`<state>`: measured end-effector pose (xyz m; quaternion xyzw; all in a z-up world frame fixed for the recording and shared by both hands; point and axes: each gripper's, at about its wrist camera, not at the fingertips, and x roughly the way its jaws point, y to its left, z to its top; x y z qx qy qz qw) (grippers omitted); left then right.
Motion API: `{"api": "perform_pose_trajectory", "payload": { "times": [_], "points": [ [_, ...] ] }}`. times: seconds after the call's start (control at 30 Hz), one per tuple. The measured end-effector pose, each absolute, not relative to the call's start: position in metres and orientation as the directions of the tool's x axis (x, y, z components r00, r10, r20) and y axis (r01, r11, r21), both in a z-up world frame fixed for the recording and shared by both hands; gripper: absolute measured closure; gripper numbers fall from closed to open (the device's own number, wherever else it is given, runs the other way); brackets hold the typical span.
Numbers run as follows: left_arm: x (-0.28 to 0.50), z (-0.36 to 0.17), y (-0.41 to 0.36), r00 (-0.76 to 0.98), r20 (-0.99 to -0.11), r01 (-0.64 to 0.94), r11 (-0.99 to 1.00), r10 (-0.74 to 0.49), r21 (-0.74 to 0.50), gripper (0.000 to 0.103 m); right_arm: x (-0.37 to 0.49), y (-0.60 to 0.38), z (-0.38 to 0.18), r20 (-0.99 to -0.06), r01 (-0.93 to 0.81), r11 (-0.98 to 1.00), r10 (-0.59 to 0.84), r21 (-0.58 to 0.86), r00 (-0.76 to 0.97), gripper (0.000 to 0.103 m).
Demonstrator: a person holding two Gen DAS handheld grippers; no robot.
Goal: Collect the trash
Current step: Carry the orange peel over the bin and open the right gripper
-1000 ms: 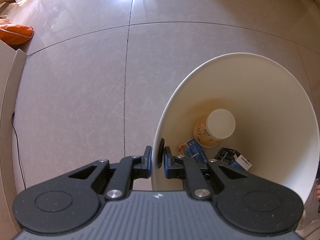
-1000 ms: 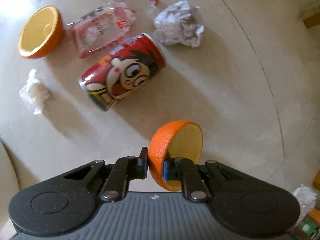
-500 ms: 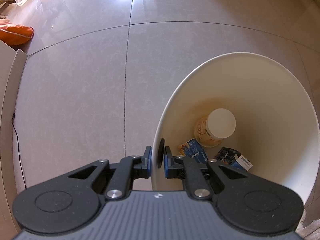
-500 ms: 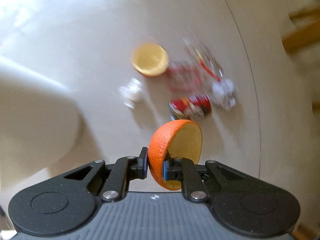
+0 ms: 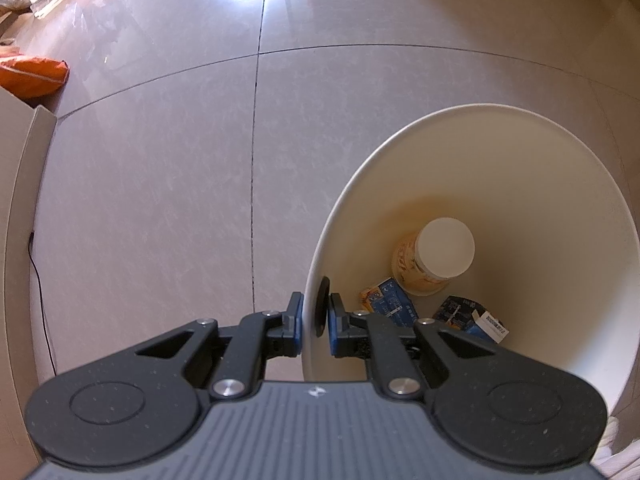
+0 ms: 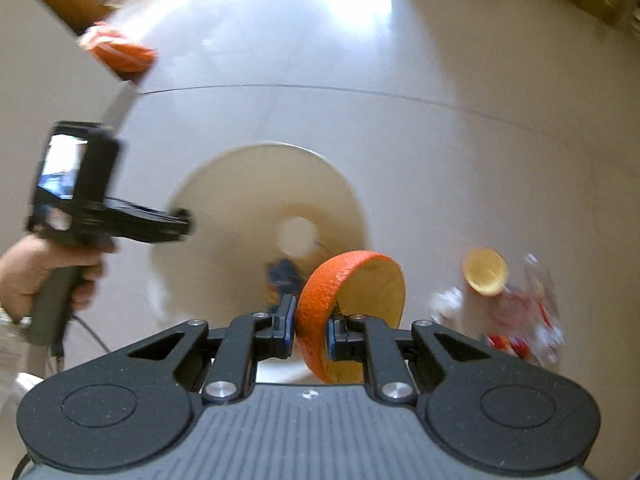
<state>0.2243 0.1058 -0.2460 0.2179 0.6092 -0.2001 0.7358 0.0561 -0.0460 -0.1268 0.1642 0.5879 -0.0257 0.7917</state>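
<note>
Between the right gripper's (image 6: 311, 330) closed fingers sits the orange peel half (image 6: 352, 312), just near-right of the white bin's (image 6: 224, 184) mouth, whose left rim the left gripper (image 5: 313, 318) pinches.

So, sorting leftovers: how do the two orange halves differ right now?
The near orange half is clamped by its rind in the right gripper, over the white bin; the far orange half lies loose on the floor beside wrappers. The near one shows orange rind, the far one mostly pale inside. Both look hollowed.

Glossy tiled floor (image 5: 152, 184); smooth plastic bin (image 5: 560, 208)
</note>
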Motion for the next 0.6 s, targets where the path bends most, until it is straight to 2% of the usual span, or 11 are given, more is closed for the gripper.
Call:
{"api": "perform_pose_trajectory", "payload": {
  "times": [0.03,0.07,0.13,0.27,0.6],
  "points": [
    [0.225,-0.246,0.106,0.176,-0.984,0.558,0.826,-0.030,0.075,0.092,0.061,-0.040,-0.127,-0.932,0.206,0.947,0.175,0.248,0.319,0.068],
    [0.225,-0.246,0.106,0.176,-0.984,0.560,0.825,-0.030,0.076,0.092,0.064,-0.034,-0.123,-0.924,0.185,0.947,0.193,0.264,0.329,0.039],
    [0.225,-0.246,0.107,0.177,-0.984,0.562,0.824,-0.029,0.077,0.092,0.067,-0.024,-0.117,-0.907,0.153,0.954,0.185,0.259,0.378,0.011],
    [0.225,-0.245,0.108,0.177,-0.984,0.561,0.825,-0.032,0.074,0.092,0.063,-0.016,-0.116,-0.893,0.100,0.980,0.112,0.171,0.437,0.006],
    [0.224,-0.245,0.107,0.178,-0.984,0.563,0.823,-0.032,0.075,0.092,0.039,-0.046,-0.130,-0.892,0.136,0.989,-0.011,0.056,0.451,0.002]
  ]
}}
